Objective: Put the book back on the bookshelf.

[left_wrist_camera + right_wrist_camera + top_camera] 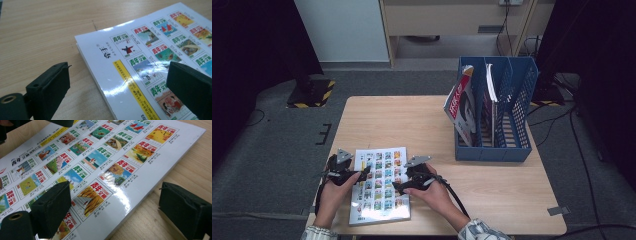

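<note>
Magazine [379, 186] lies flat at the table's [492, 190] near left edge. My left gripper [362, 175] straddles its left edge, jaws spread; my right gripper [399, 188] straddles its right edge, jaws spread, nothing pinched. Blue rack [517, 112] stands well apart at far right, holding more magazines [460, 102]. Nothing blocks me. Cover thumbnails read 青年文摘 [99, 189], yellow strip [130, 87] unreadable

white magazine [381, 185] with colourful picture grid

black tools [362, 172] [398, 187], grey three-cornered top plates, black cables; striped sleeves (pale, at both cuffs).
</note>
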